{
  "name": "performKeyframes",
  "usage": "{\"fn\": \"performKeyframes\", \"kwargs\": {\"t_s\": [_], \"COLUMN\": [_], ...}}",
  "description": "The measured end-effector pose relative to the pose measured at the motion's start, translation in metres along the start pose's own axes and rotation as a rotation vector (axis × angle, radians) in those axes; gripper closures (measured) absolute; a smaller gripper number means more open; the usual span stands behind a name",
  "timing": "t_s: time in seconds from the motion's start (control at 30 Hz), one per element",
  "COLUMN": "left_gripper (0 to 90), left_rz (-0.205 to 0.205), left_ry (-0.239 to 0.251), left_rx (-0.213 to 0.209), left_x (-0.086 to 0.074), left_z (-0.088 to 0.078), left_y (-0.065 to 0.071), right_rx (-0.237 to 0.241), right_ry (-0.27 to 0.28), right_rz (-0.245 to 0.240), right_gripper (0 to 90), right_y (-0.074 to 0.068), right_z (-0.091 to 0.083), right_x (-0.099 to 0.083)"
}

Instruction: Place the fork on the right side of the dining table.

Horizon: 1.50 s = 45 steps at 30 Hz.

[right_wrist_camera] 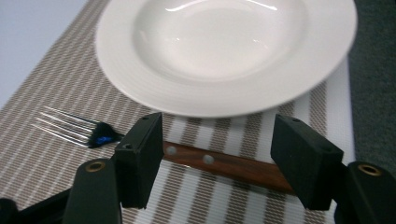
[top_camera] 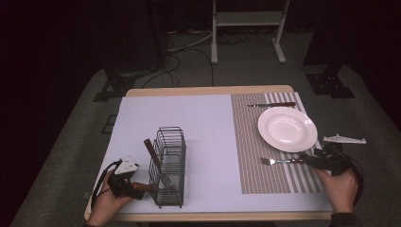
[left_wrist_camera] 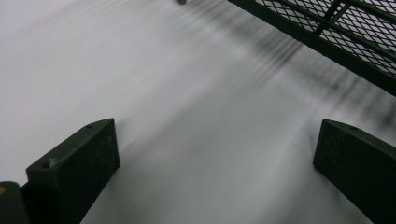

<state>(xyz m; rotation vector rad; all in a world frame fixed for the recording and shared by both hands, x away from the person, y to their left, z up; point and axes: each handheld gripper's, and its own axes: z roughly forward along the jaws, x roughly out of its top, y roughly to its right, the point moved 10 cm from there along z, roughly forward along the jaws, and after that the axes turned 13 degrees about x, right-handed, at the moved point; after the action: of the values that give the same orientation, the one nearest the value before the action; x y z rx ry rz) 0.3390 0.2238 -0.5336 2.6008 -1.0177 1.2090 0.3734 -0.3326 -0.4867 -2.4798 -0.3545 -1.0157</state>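
A fork (top_camera: 279,161) with a wooden handle lies on the striped placemat (top_camera: 255,142), in front of a white plate (top_camera: 287,128). My right gripper (top_camera: 314,161) is at the handle end. In the right gripper view the right gripper (right_wrist_camera: 217,135) is open, one jaw on each side of the fork (right_wrist_camera: 224,163) handle and not closed on it. The plate (right_wrist_camera: 224,51) lies just beyond. My left gripper (top_camera: 139,187) sits low at the table's front left, beside a black wire caddy (top_camera: 168,165). The left gripper (left_wrist_camera: 215,154) is open over bare table.
A wooden-handled utensil (top_camera: 151,150) leans inside the caddy (left_wrist_camera: 355,42); its head is hidden by the wires. A knife (top_camera: 272,104) lies behind the plate. The table's front edge is close to both hands.
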Motion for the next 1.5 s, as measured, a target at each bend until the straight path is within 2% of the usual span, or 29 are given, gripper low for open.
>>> {"fn": "performKeyframes", "kwargs": {"t_s": [0.27,0.93,1.5], "left_gripper": [0.0,0.0,0.0], "left_rz": [0.000,0.000,-0.001], "left_ry": [0.000,0.000,0.000], "left_rx": [0.000,-0.001,0.000], "left_x": [0.000,0.000,0.000], "left_z": [0.000,0.000,0.000], "left_y": [0.000,0.000,0.000], "right_rx": [0.040,0.141,0.233], "right_ry": [0.012,-0.012,-0.081], "right_rz": [-0.064,-0.169,-0.281], "right_gripper": [32.9,31.5,28.5], "right_y": [-0.026,-0.080,-0.133], "right_z": [0.005,0.027,0.059], "right_x": [0.010,0.018,0.013]}}
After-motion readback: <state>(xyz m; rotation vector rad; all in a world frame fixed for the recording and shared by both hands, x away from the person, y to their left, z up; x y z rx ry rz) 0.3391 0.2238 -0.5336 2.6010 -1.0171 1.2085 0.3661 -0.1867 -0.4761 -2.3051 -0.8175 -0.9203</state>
